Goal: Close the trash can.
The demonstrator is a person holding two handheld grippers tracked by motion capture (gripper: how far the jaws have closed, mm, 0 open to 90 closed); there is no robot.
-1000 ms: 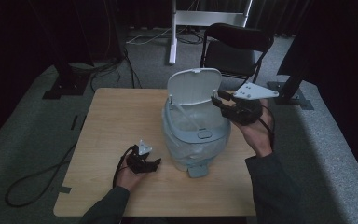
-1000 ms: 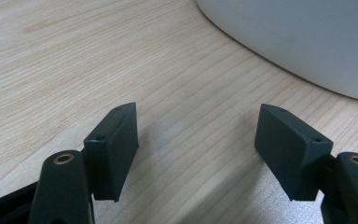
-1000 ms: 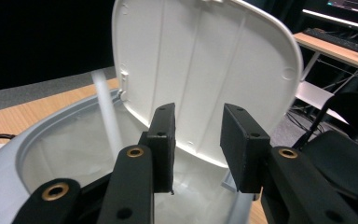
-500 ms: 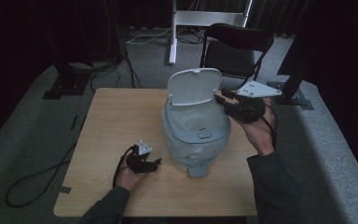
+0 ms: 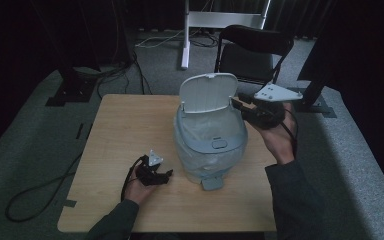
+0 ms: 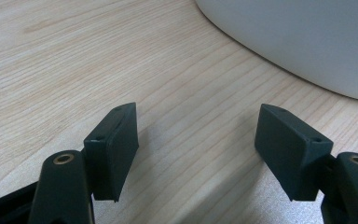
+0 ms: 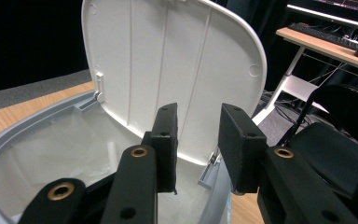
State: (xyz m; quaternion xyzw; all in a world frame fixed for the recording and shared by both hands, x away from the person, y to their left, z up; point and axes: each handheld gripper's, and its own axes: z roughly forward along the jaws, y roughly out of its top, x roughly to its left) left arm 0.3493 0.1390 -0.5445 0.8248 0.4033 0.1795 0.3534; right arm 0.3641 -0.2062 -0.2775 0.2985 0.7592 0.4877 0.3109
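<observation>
Dim room, wooden table (image 5: 120, 125). Bin (image 5: 210, 150), lid (image 5: 207, 92) upright. Right gripper (image 7: 198, 135) at 3 o'clock, narrowly parted, just closing, empty; left gripper (image 6: 196, 149) spread. Risk: nudged lid slamming shut.

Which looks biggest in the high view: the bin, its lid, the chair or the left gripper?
1. Bin
2. Chair, though it stands farther from the camera, so this is unsure
3. Lid, looking close to the chair
4. Left gripper, clearly smallest
</observation>
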